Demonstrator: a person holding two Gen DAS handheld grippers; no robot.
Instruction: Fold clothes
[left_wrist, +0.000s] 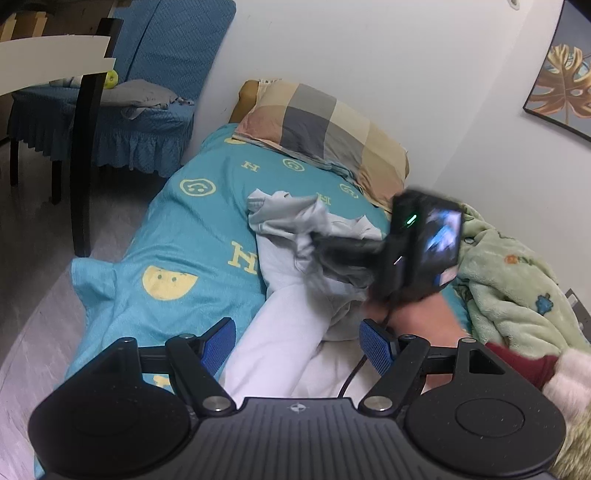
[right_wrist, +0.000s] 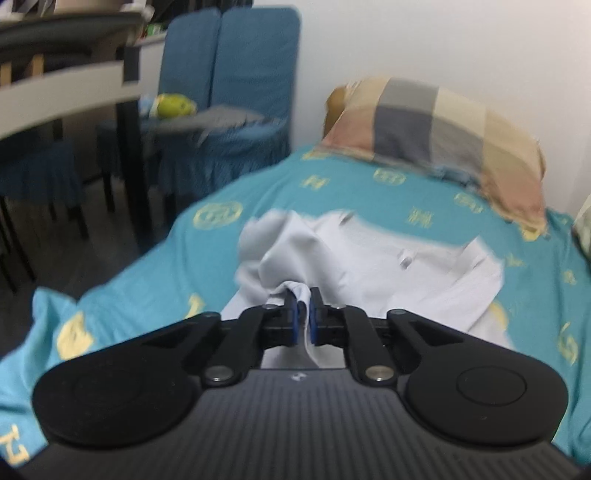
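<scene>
Gripping a bunched fold of the white shirt (right_wrist: 369, 254), the right gripper (right_wrist: 303, 314) is pinching its fingers shut, shirt lying crumpled mid-bed (right_wrist: 155, 236) below the pillow (right_wrist: 443, 122). Left gripper (left_wrist: 297, 341) is hanging open, empty. Probably spreading it flat next, so the left needs a corner.

Garment (right_wrist: 369, 258) lies on the bed (right_wrist: 155, 266), mid-width, in front of the pillow (right_wrist: 443, 125), which sits at the bed's far end against the wall (left_wrist: 369, 55). Blanket (left_wrist: 517, 266) heaped on the bed's right side, beside the wall. Chairs (right_wrist: 229, 74) and desk (right_wrist: 66, 85) stand left of the bed, on the floor (left_wrist: 37, 295).
</scene>
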